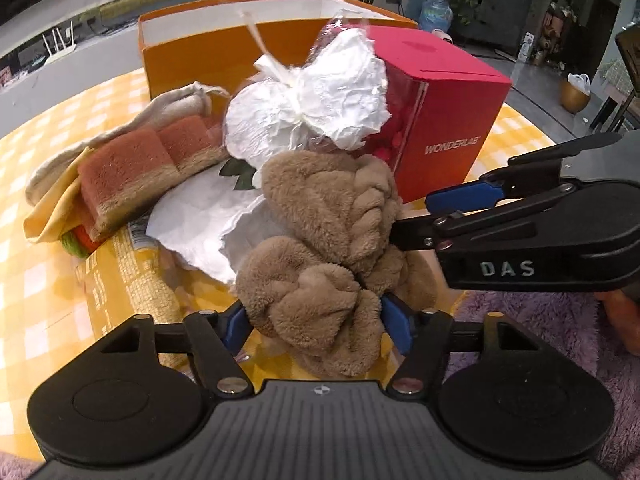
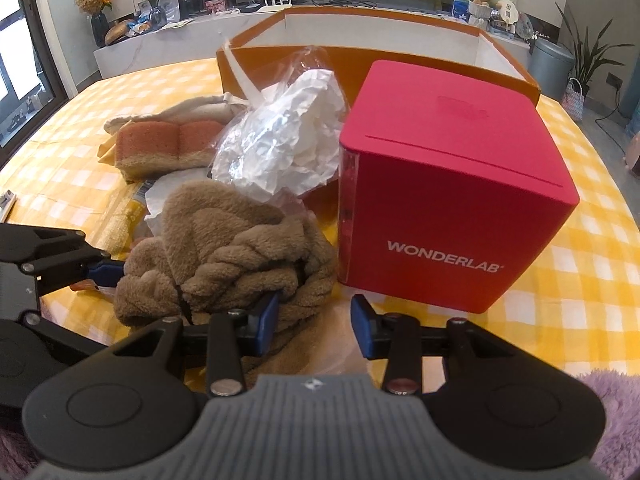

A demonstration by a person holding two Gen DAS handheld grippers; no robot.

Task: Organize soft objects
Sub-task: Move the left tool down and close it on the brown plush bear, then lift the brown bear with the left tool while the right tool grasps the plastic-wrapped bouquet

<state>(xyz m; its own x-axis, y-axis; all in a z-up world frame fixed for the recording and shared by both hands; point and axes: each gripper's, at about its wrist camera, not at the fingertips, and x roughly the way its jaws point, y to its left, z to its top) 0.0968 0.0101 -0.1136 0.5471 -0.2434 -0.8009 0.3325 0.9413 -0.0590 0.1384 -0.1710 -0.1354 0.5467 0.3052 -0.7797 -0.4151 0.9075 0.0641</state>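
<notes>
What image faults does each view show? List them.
Left wrist view: fisheye curves the checked tablecloth, the top corners vignette black, the white crumpled paper nearly blows out, and the brown plush cloth is sharp. Right wrist view: glare streaks the clear plastic bag; the red WONDERLAB box lettering is crisp.

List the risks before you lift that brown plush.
1. The left gripper straddles only one bulge of the plush; it may slip out.
2. The right gripper has just one finger against the plush, so its grip may miss.
3. The plastic bag leans over the plush and could topple.
</notes>
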